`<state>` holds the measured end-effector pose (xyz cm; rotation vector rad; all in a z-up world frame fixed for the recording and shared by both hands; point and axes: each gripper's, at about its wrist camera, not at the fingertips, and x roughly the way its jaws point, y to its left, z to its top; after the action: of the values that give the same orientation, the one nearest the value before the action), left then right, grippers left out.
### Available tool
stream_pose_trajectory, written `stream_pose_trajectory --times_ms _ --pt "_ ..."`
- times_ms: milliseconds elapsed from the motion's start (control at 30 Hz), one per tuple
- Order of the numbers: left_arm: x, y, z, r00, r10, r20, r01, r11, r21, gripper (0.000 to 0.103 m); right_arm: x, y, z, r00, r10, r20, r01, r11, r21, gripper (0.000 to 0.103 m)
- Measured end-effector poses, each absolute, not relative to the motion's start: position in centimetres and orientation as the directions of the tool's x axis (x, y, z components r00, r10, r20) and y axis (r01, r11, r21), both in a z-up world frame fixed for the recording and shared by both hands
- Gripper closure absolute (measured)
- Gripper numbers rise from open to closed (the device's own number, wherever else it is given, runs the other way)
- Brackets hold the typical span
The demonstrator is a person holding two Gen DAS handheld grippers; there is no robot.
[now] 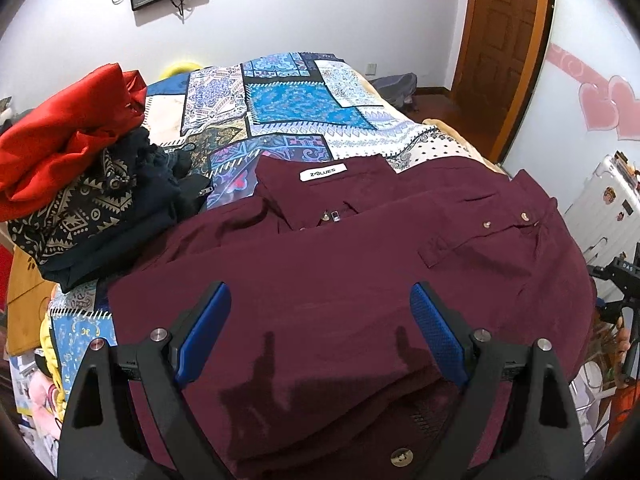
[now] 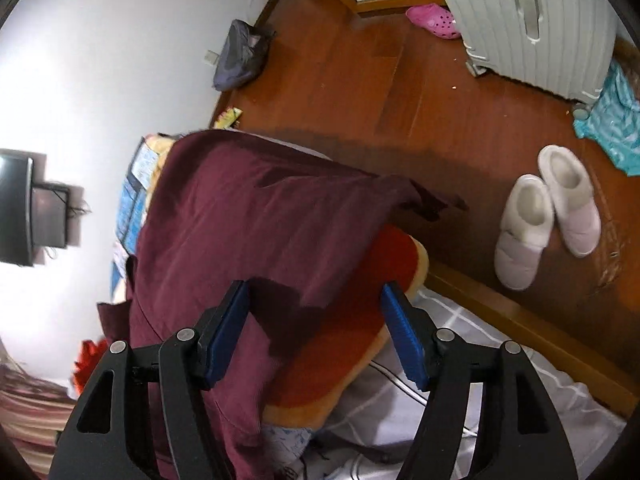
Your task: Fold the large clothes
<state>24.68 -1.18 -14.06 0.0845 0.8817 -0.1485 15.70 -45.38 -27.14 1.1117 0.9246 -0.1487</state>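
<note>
A large maroon button shirt (image 1: 360,248) lies spread on the patterned bedspread (image 1: 288,108), collar and white label at the far side. My left gripper (image 1: 320,300) hovers open just above the shirt's near part, holding nothing. In the right wrist view the same maroon shirt (image 2: 248,208) hangs over the bed's side edge, a sleeve end trailing toward the floor. My right gripper (image 2: 314,300) is open over the shirt's hanging edge, fabric lying between the blue pads (image 2: 404,344) without being clamped.
A pile of clothes, red (image 1: 68,132) on top of dark patterned ones (image 1: 92,216), sits at the bed's left. An orange-red cushion (image 2: 352,328) lies under the shirt. White slippers (image 2: 548,212), a white suitcase (image 2: 532,28) and a pink shoe (image 2: 432,20) are on the wood floor.
</note>
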Motion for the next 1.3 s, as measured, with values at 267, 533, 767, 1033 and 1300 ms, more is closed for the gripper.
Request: stream_pose_trajectory --times_ms 267,533,767,1033,1300 --pt "25.1 -1.3 -14.6 0.616 -0.079 -0.784 0.152 0.988 0.02 0.012 17.7 -46.8 -26.6 0.676 0.297 -0.675 0.493 0.498 0.713 0.042" --pt "25.8 -1.6 -15.4 0.597 -0.078 -0.799 0.146 0.989 0.012 0.012 20.2 -48.4 -30.1 0.694 0.315 -0.648 0.52 0.403 0.753 0.057" --pt "25.5 -1.4 -15.1 0.613 -0.049 -0.789 0.141 0.989 0.048 0.012 21.3 -47.7 -25.8 0.741 0.196 -0.642 0.506 0.465 0.726 0.094" --pt "24.9 0.2 -14.4 0.634 -0.048 -0.772 0.116 0.993 0.033 0.012 24.2 -38.3 -9.9 0.841 0.323 -0.433 0.063 0.737 0.673 0.095" --pt "23.7 0.9 -13.6 0.668 -0.051 -0.742 0.123 0.991 0.043 0.012 23.4 -20.8 -6.4 0.64 0.56 -0.526 -0.342 0.821 0.458 0.095"
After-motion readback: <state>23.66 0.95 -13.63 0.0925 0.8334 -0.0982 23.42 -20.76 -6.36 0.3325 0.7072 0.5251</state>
